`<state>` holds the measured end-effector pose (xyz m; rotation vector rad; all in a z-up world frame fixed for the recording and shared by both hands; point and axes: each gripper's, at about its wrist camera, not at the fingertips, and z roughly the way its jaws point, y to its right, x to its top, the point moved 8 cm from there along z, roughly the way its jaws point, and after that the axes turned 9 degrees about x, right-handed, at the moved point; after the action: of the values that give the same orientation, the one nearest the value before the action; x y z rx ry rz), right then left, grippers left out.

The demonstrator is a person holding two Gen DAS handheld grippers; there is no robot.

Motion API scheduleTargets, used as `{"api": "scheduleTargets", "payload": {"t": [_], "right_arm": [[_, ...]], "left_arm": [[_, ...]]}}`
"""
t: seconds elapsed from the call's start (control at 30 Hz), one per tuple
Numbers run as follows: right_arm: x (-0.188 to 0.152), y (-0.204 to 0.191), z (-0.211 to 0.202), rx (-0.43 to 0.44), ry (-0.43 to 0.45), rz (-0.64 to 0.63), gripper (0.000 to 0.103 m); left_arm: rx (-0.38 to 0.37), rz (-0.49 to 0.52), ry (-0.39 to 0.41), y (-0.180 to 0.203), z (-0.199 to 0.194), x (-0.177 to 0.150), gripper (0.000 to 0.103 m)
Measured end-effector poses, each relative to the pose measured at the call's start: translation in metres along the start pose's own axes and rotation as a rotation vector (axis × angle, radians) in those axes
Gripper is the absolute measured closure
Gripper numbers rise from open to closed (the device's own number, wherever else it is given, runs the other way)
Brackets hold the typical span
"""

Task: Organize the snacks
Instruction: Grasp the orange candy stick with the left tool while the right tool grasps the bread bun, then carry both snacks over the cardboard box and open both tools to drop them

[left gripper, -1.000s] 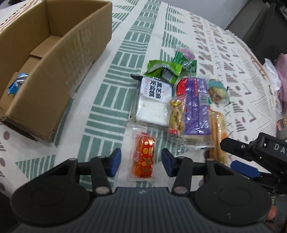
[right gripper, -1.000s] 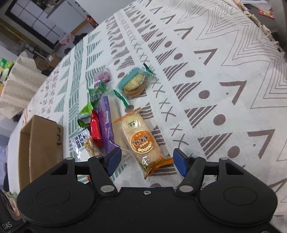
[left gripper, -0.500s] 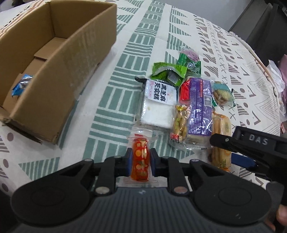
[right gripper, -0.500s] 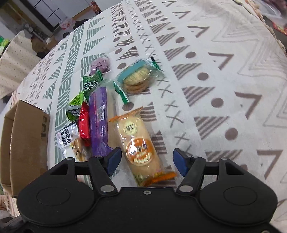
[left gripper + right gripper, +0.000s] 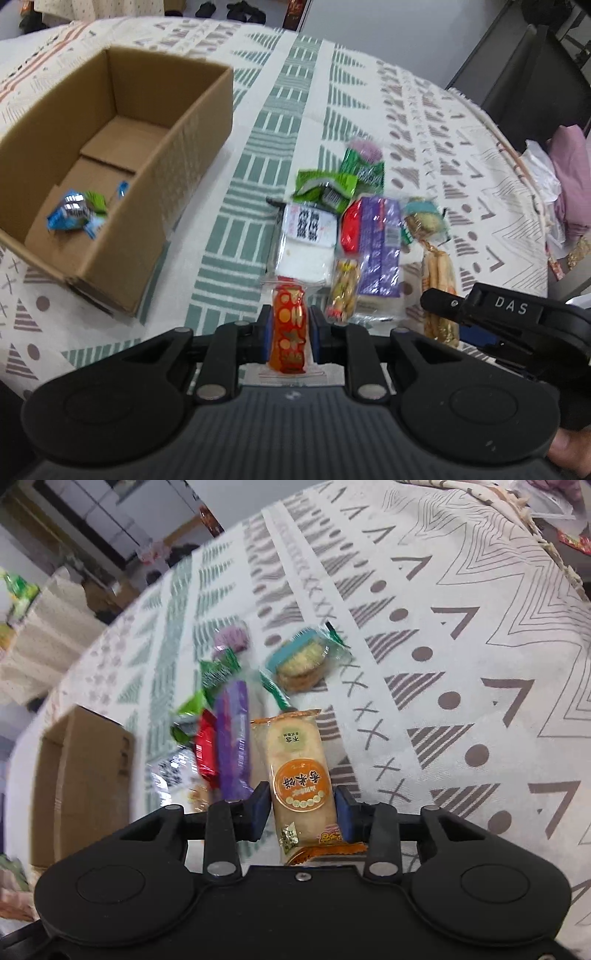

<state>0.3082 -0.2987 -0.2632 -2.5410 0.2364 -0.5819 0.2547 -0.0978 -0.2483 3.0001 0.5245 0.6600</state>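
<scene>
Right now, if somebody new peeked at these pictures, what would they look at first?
Probably the bright red-and-orange candy packet, pinched in the left gripper jaws at the near edge of the snack pile. Next, the rice cracker pack with its orange label, between the right gripper jaws. Then the cardboard box to the left, holding one blue wrapper.

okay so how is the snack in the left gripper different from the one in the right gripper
The red-orange packet in the left gripper is shorter and patterned with orange circles; the rice cracker pack in the right gripper is longer and pale, with one round orange label. The red-orange packet has a clear outer wrapper; the rice cracker pack has orange crimped ends. Both are clamped between blue pads, lengthwise along the fingers.
</scene>
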Motion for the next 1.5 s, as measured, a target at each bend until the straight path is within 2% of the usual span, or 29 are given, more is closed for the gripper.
{"api": "scheduleTargets", "payload": {"t": [0.27,0.73,0.83,1.0,1.27,1.5], "right_arm": [[0.009,-0.014,-0.011,0.097,0.053,0.019,0.066],[0.008,-0.095,-0.023,0.298,0.126,-0.186,0.066],[0.012,-0.107,-0.026,0.323,0.167,-0.2,0.066],[0.01,-0.13,-0.023,0.375,0.177,-0.224,0.066],[-0.001,-0.167,-0.018,0.45,0.172,-0.272,0.066],[-0.013,-0.191,-0.008,0.474,0.151,-0.298,0.066]], "left_arm": [[0.0,-0.007,0.072,-0.009,-0.031,0.014,0.084],[0.034,-0.032,0.196,-0.037,-0.075,0.046,0.084],[0.045,-0.043,0.218,-0.047,-0.086,0.053,0.084],[0.068,-0.061,0.26,-0.065,-0.101,0.065,0.084],[0.12,-0.108,0.284,-0.103,-0.111,0.077,0.084],[0.142,-0.145,0.266,-0.135,-0.103,0.082,0.084]]}}
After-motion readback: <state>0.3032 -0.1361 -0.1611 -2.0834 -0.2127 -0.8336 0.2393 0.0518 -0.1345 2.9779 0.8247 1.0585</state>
